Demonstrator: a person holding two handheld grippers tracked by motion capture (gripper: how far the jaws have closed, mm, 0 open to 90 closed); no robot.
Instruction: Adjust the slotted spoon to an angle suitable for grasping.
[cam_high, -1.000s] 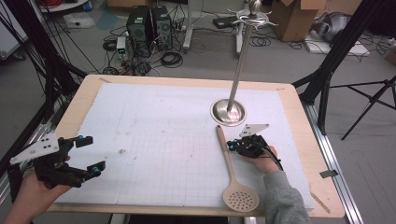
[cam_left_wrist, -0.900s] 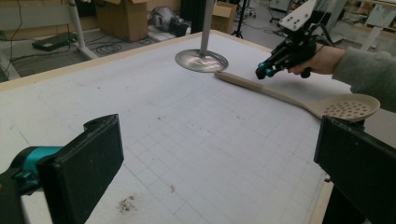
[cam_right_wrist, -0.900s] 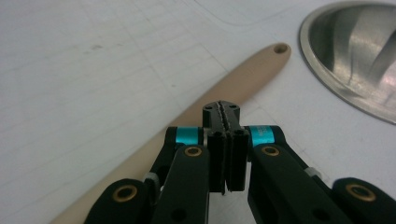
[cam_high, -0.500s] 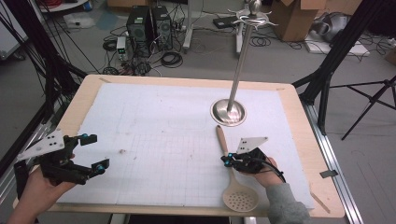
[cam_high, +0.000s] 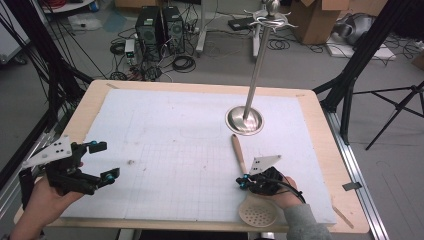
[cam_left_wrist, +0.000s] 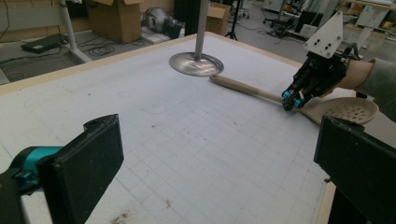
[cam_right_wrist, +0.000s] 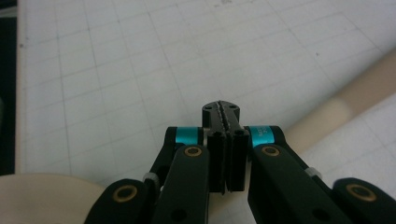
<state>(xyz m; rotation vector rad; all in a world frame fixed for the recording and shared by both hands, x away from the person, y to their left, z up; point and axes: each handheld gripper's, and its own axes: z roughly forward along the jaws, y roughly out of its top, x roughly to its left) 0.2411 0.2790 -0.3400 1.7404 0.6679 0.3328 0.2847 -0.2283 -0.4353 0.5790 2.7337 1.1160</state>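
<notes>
Slotted spoon (cam_high: 257, 211) pale beige, bowl dotted with small holes. Mat (cam_high: 180, 150) white, faint grey grid. Table (cam_high: 320, 130) rim light wood. Stand (cam_high: 244, 120) shiny silver metal. Left gripper (cam_high: 102, 161) and right gripper (cam_high: 241, 183) black, teal accents, brass-coloured pivots, pale grey plates.

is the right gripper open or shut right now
Shut. In the right gripper view the right gripper has its two black jaws pressed together with nothing between them, above the slotted spoon's handle.

Beige slotted spoon (cam_high: 248, 189) flat on mat (cam_high: 165, 145)
</notes>
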